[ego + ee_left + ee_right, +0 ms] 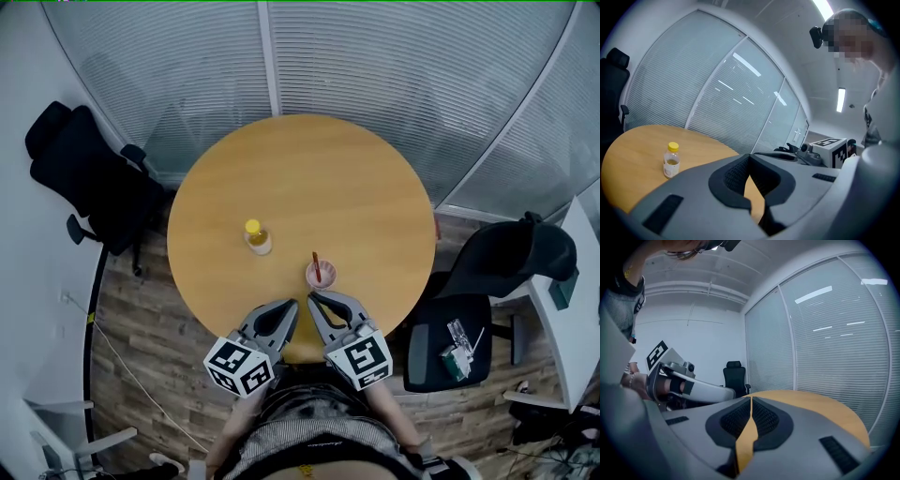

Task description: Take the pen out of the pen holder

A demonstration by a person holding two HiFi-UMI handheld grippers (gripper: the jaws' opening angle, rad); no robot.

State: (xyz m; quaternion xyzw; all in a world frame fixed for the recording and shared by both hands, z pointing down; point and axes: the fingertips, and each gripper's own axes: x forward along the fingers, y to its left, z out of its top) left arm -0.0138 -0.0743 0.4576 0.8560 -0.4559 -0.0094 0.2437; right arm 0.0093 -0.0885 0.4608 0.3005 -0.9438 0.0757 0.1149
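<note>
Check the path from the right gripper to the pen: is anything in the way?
Nothing visible. The right gripper, jaws together, sits just short of the pen holder with only bare table between. The pen sticks up out of it. The bottle stands off to the left.

Both grey hand-held grippers [292,304] [312,299] carry black-and-white marker cubes [239,366] [360,361]; shirt [302,422] seemingly mottled grey.

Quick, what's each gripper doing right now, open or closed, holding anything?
Left gripper: closed, jaws together, holding nothing.
Right gripper: closed, jaws together, holding nothing.
</note>
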